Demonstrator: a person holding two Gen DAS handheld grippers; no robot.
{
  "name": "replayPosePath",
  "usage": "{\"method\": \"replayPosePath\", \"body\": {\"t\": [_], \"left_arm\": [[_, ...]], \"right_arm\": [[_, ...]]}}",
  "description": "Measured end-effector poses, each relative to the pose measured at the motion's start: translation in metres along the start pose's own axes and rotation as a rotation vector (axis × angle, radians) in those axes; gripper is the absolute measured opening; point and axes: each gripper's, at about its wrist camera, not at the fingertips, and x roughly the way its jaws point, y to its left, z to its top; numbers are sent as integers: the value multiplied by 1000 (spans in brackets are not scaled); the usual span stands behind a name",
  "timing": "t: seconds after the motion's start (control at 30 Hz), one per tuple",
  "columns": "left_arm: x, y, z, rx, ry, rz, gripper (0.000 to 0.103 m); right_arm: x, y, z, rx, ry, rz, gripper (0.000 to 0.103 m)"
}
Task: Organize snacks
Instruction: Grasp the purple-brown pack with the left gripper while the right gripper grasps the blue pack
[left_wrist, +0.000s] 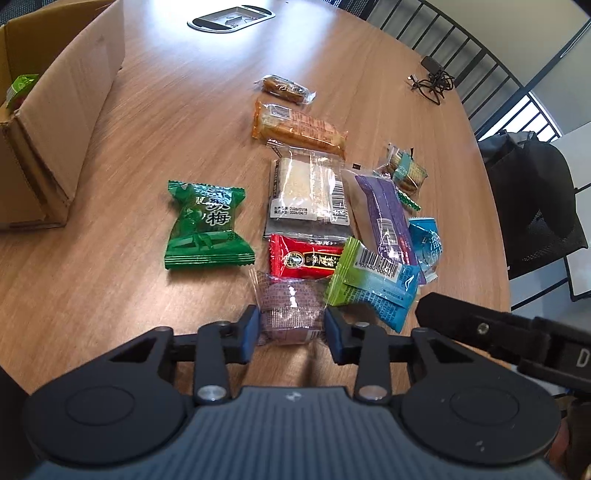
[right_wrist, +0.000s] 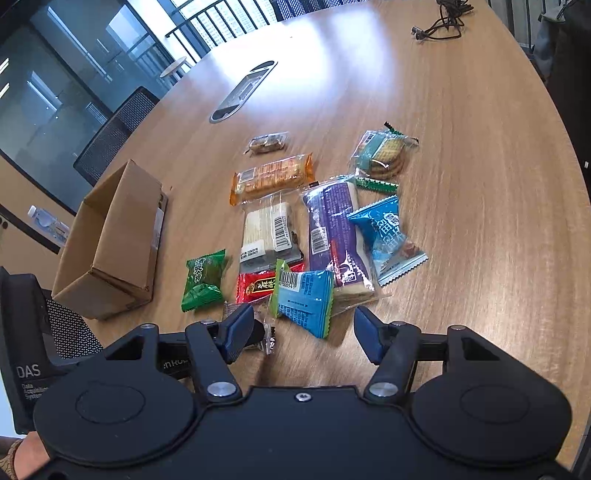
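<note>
Between our left claw (left_wrist: 290, 328) pads sits the clear purple snack (left_wrist: 288, 306), gripped for lifting toward the box (left_wrist: 55, 122) far left. Our right claw (right_wrist: 303, 334) gapes empty, the blue-green packet (right_wrist: 303, 295) just ahead on the surface (right_wrist: 461, 184).

both wrist cams close, angled down over table (left_wrist: 147, 122), facing forward, sharing snack pile (left_wrist: 314, 206) and cardboard box (right_wrist: 110, 251)

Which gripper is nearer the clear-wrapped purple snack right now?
Left. The left gripper has its pads against both sides of the purple snack. The right gripper sits open beside it, facing the green-and-blue packet instead.
</note>
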Motion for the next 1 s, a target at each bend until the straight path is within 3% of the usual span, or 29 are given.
{"method": "replayPosePath", "body": {"t": [0.33,0.67,0.83,1.0], "left_arm": [[-28,17,6,-17,-39,-32,33],[-46,35,18,-44,-73,-32,33],[-50,42,19,-57,-78,-34,33],[-51,46,20,-64,-83,-33,33]], "right_arm": [[18,-1,6,-29,58,2,60],[36,8,15,-9,52,-1,61],[46,16,16,-30,57,-43,59],[53,19,17,-57,50,-116,29]]}}
